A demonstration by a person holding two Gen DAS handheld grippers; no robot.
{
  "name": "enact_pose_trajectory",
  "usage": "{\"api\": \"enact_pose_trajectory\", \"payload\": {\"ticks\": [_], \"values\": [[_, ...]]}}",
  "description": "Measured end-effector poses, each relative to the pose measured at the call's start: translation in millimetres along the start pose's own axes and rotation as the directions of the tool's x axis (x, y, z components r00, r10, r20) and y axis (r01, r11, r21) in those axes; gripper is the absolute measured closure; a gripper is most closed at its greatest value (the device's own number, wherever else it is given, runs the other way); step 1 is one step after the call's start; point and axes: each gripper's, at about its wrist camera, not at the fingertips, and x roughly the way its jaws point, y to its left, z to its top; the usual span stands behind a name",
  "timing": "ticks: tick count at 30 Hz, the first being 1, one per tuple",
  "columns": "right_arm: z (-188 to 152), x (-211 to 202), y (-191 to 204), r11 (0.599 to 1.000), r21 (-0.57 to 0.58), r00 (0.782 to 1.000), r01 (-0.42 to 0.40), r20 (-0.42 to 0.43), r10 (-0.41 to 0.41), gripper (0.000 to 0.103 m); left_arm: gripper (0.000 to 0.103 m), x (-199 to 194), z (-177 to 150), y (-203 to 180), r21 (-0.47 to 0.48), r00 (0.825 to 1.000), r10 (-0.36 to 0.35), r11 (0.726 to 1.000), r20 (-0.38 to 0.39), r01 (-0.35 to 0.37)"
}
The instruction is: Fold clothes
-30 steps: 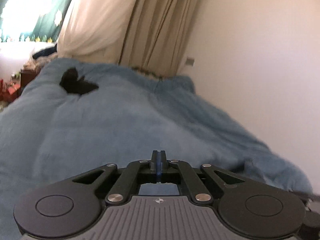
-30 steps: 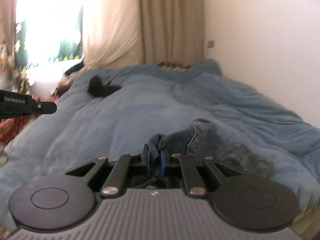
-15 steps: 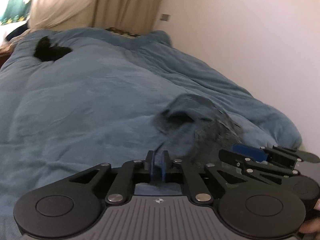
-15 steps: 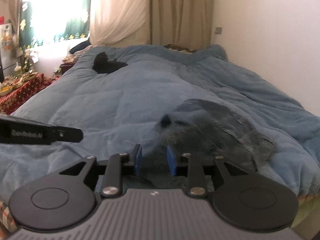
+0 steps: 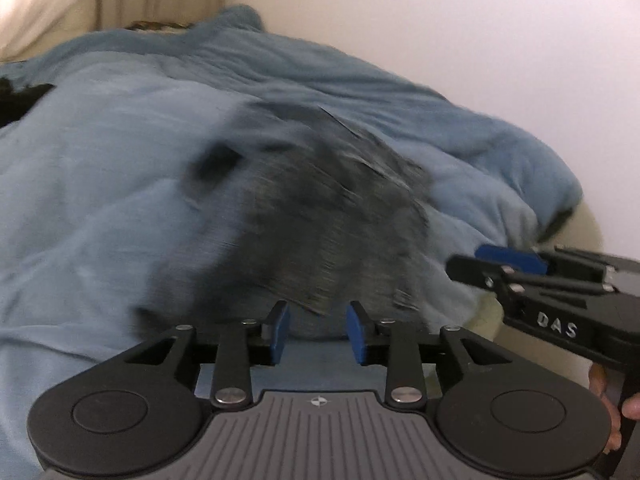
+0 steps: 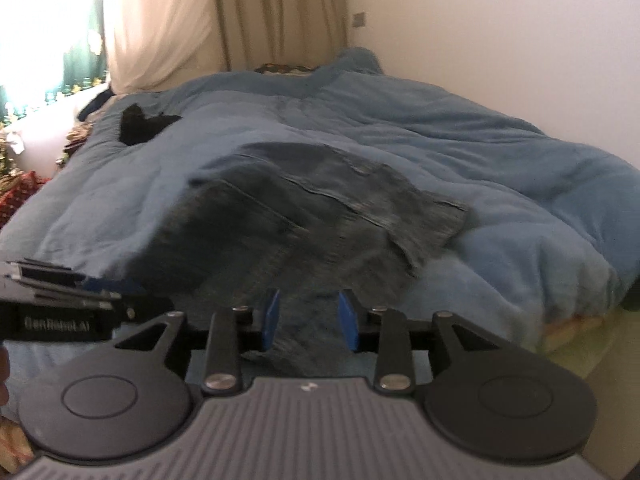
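A dark grey-blue denim garment (image 6: 320, 216) lies spread on the blue duvet (image 6: 440, 136) near the bed's front edge; it is motion-blurred in the left wrist view (image 5: 320, 216). My left gripper (image 5: 317, 334) is open and empty, just short of the garment's near edge. My right gripper (image 6: 307, 321) is open, with the garment's near edge lying between and below its jaws. Each gripper shows in the other's view: the right gripper (image 5: 508, 264) at right, the left gripper (image 6: 80, 292) at left.
A small black cloth (image 6: 142, 124) lies far back on the left of the duvet. Beige curtains (image 6: 280, 12) and a white wall (image 6: 500, 40) stand behind the bed. Cluttered furniture (image 6: 16, 188) is at left. The bed's edge (image 6: 572, 320) drops off at right.
My right gripper let go of the denim garment and opened. My left gripper swung right toward the garment and opened from shut. The garment dropped and spread on the duvet.
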Motion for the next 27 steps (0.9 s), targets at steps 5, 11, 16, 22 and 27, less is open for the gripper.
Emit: {"api": "enact_pose_trajectory", "payload": {"ticks": [5, 11, 16, 22, 27], "values": [[-14, 3, -37, 0.998, 0.058, 0.999, 0.033, -0.032, -0.031, 0.067, 0.072, 29, -3, -41, 0.091, 0.999, -0.024, 0.995, -0.038, 0.027], [-26, 6, -63, 0.991, 0.131, 0.998, 0.031, -0.062, -0.023, 0.066, 0.059, 42, -13, -79, 0.281, 0.999, 0.045, 0.959, -0.017, -0.039], [-32, 11, -73, 0.988, 0.157, 0.997, 0.018, -0.072, -0.007, 0.066, 0.054, 56, -14, -87, 0.320, 0.996, 0.080, 0.945, -0.038, -0.063], [-33, 17, -80, 0.985, 0.172, 0.997, 0.000, -0.072, 0.012, 0.065, 0.054, 68, -18, -93, 0.388, 0.990, 0.138, 0.914, -0.029, -0.116], [-36, 21, -82, 0.982, 0.189, 0.997, -0.011, -0.069, 0.025, 0.064, 0.038, 75, -13, -94, 0.367, 0.990, 0.117, 0.926, -0.075, -0.081]]}}
